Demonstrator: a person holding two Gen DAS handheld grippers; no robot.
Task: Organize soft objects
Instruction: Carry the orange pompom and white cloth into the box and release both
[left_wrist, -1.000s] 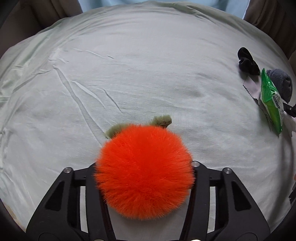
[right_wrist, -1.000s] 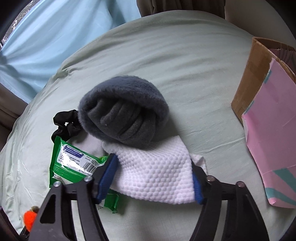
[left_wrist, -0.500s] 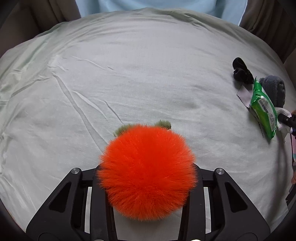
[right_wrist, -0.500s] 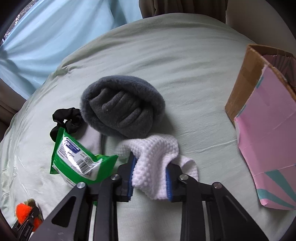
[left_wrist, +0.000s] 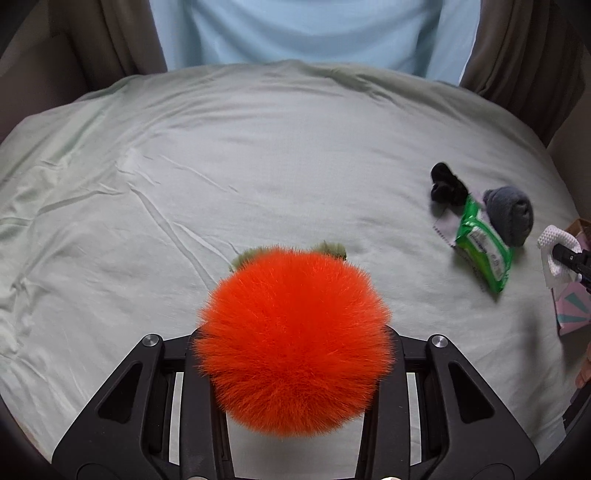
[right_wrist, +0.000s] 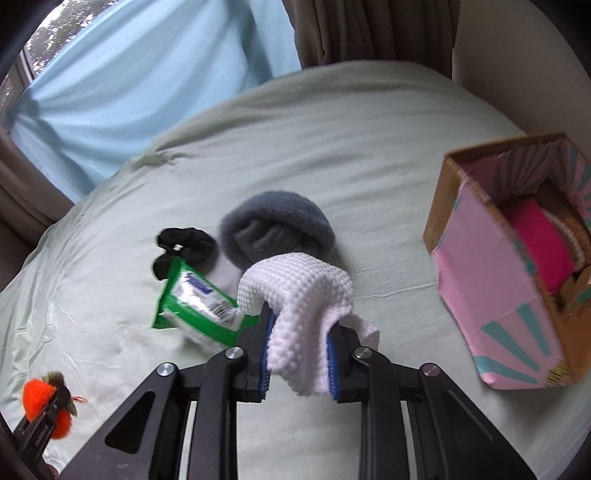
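Two grippers are working over a pale green bedsheet (left_wrist: 258, 155), with an open pink-patterned cardboard box (right_wrist: 491, 295) lying at right. Left gripper (left_wrist: 293, 354) is clamping a fluffy orange pompom (left_wrist: 293, 339); right gripper (right_wrist: 299, 354) is pinching a white waffle-knit cloth (right_wrist: 303, 302) above the sheet.

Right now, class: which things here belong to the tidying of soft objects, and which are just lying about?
Part of the job:
orange pompom
white cloth
grey fleece roll
black scrunchie
cardboard box

Just lying about:
green wipes packet
bed sheet
curtains
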